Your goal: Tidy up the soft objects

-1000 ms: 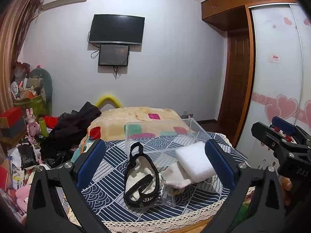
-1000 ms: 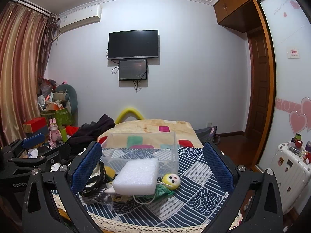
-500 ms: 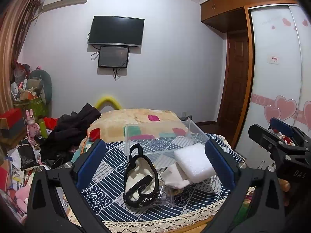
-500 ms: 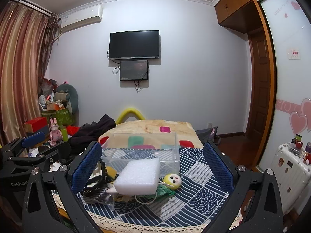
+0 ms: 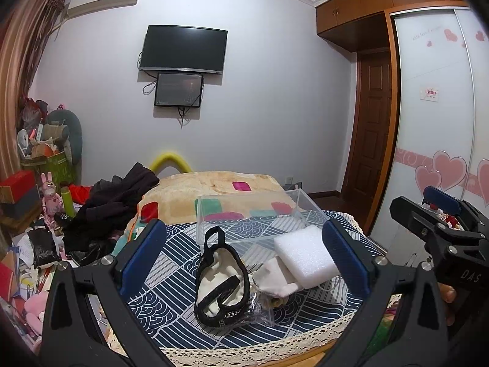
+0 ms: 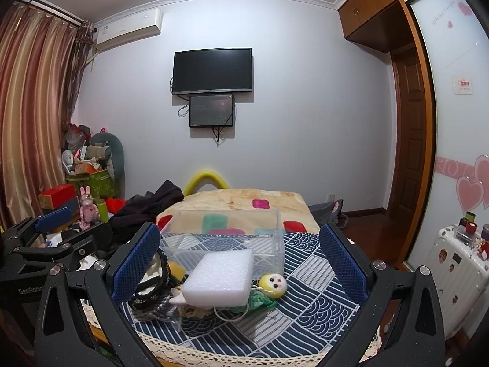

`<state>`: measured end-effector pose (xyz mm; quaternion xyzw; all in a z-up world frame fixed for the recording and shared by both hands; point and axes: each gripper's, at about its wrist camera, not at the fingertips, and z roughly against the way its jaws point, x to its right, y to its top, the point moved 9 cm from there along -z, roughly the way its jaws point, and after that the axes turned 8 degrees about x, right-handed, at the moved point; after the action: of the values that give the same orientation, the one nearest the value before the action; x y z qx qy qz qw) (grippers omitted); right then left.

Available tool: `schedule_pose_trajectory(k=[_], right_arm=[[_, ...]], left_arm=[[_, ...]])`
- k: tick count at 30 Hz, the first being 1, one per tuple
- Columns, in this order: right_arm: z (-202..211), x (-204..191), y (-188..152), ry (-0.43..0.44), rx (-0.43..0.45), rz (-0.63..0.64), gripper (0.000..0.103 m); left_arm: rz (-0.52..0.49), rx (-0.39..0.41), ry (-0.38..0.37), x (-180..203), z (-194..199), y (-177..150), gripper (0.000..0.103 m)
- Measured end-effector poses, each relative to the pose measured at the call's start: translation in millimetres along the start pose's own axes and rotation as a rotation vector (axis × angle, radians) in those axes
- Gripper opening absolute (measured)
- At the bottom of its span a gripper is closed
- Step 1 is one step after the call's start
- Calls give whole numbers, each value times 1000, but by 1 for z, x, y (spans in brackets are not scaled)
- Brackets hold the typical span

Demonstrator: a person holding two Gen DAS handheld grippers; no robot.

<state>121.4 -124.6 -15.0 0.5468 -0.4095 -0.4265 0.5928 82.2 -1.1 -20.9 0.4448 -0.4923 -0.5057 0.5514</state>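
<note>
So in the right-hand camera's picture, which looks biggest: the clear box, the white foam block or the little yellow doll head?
1. Clear plastic box
2. White foam block, though nearer the camera
3. Yellow doll head

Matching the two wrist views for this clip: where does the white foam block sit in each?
Left wrist: white foam block lies right of centre, beside the right fingertip.
Right wrist: it lies centre-low, between the fingers.
Shared landmark: the clear plastic box just behind it.

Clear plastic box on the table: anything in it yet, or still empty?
Empty. Through the clear plastic box only the patterned cloth shows; the white foam block and other soft items lie outside, in front of it.
</note>
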Motion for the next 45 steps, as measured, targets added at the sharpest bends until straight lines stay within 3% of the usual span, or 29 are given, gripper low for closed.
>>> schedule_pose_trajectory(k=[17,27,34,39,40,43,45], right_arm=[[-23,-11,-24,37,-80,5,103],[-52,-22,-64,72,-200,34,103],[-71,-21,-93,81,-299,44,103],[-82,-17,-107,81,-350,12,103],[-82,-16,-108,78,-351,11,103],[-80,-16,-109,84,-346,15,103],[-78,-17,-107,83,-333,27,102]], left_arm=[[20,-57,14,-16,-15,-17,103],[74,-242,40,-50,-56,-75,103],[126,-377,12,-57,-87,-120,103],[161,-423,13,-63,-101,-140,103],[171,-428,8,-63,-103,-143,101],[206,-443,-20,-62,-107,-150,73],[209,-463,-39,-59,-110,-155,63]])
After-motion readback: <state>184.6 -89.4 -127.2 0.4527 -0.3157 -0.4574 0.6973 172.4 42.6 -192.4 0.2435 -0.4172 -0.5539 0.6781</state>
